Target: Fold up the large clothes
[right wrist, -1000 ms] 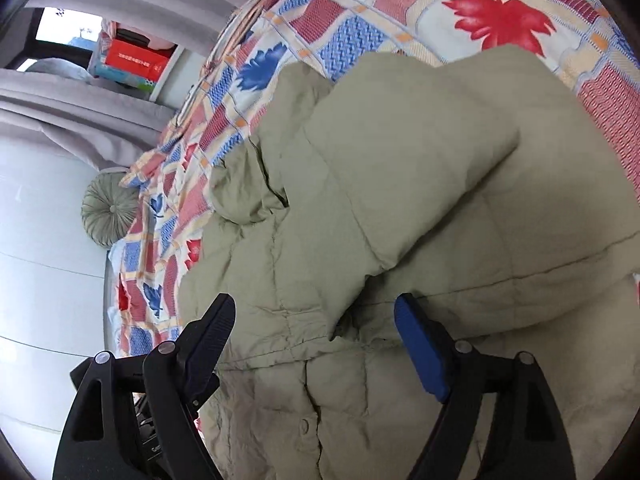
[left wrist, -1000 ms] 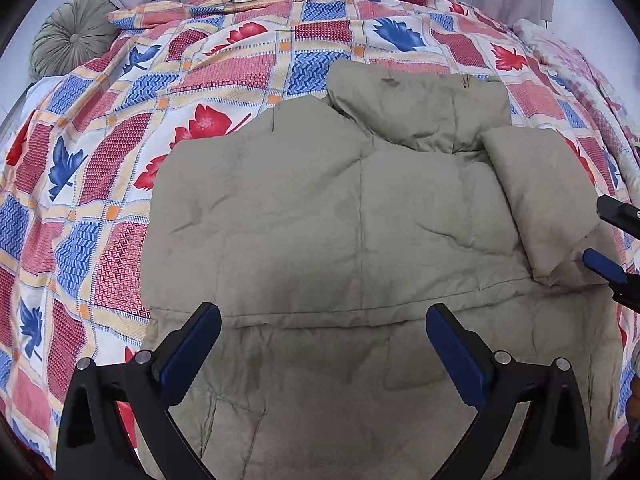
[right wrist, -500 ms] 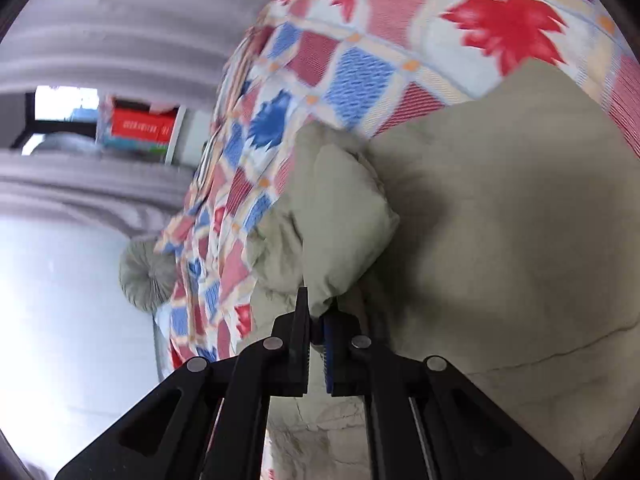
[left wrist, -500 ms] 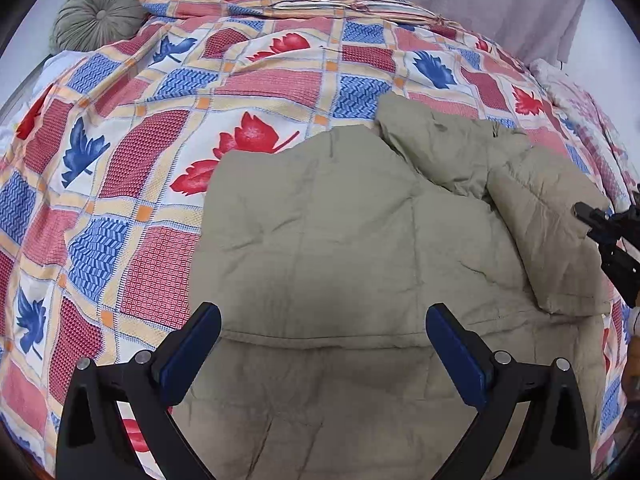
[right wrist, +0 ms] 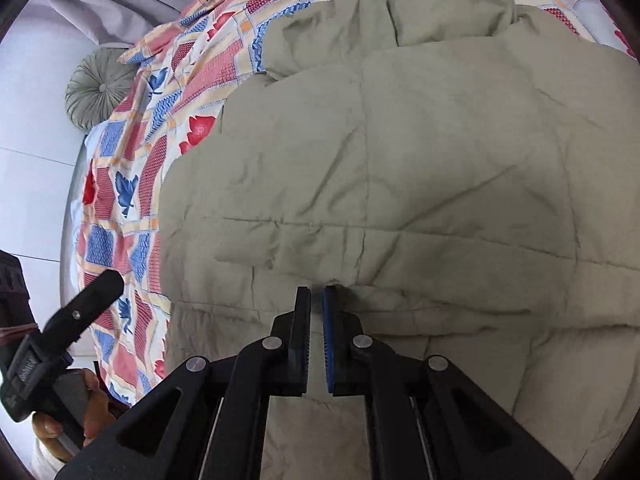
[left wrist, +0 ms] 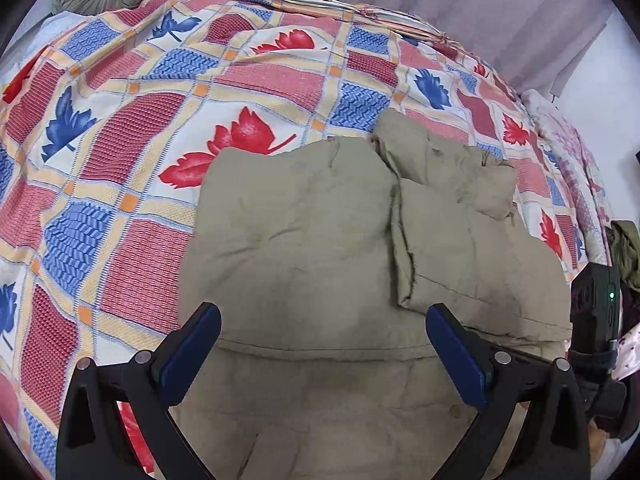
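A big puffy tan-green jacket [left wrist: 304, 264] lies flat on a bed quilt with red and blue leaves in squares [left wrist: 132, 128]. One sleeve [left wrist: 452, 248] is folded in across the jacket's body, and the hood [left wrist: 444, 160] sits bunched at the top.

The right gripper [right wrist: 316, 300] has its black and blue fingers almost pressed together, with only a thin gap. They have just opened a tiny bit. The tips sit right at a fold of the jacket, but I cannot tell if any cloth is pinched between them.

The left gripper [left wrist: 320, 336] hangs over the jacket's lower part with its fingers spread wide, holding nothing.

A round grey-green cushion [right wrist: 100, 88] rests at the far end of the bed. Grey curtains [left wrist: 480, 8] hang behind.
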Tool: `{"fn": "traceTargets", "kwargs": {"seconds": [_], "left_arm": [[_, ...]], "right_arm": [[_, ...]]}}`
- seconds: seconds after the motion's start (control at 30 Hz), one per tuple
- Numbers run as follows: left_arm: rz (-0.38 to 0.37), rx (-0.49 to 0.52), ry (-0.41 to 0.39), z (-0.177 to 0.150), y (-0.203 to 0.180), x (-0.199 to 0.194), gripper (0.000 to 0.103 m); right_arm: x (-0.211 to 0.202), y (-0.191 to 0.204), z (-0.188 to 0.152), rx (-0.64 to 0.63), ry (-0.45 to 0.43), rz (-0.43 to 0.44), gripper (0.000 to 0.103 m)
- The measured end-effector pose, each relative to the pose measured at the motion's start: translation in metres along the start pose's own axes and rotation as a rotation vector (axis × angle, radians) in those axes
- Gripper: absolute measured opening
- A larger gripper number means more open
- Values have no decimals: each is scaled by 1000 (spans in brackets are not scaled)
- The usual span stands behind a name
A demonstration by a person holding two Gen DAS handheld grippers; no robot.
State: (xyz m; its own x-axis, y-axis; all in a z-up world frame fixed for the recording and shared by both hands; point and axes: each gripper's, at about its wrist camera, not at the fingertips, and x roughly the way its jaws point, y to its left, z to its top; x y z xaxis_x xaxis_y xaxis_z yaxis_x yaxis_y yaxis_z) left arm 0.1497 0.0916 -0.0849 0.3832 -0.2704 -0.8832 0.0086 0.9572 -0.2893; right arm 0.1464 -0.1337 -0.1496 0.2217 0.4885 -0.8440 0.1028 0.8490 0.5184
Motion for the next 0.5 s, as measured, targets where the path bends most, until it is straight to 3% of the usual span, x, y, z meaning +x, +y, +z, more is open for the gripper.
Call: {"fn": "traceTargets", "kwargs": {"seconds": [0.07, 0.1, 0.13, 0.3, 0.43, 0.47, 0.5], "left_arm": [[-45, 3, 17, 3, -10, 8, 103], [-63, 6, 27, 4, -15, 13, 103], [-83, 9, 40, 6, -21, 19, 103], [-180, 5, 96, 14, -51, 57, 103], [-170, 18, 136, 18, -72, 90, 102], [-169, 17, 146, 18, -76, 97, 97], [-171, 15, 153, 19, -80, 102, 81]], "right_arm": [[-9, -2, -7, -2, -8, -3, 41], [-17, -6, -11, 7, -16, 4, 74], [-28, -13, -16, 23, -37, 17, 81], [-81, -80, -35, 196, -137, 89, 81], [-111, -152, -54, 450, -234, 184, 81], [-117, -167, -58, 500, -253, 199, 81], [-122, -180, -62, 544, -273, 223, 81]]}}
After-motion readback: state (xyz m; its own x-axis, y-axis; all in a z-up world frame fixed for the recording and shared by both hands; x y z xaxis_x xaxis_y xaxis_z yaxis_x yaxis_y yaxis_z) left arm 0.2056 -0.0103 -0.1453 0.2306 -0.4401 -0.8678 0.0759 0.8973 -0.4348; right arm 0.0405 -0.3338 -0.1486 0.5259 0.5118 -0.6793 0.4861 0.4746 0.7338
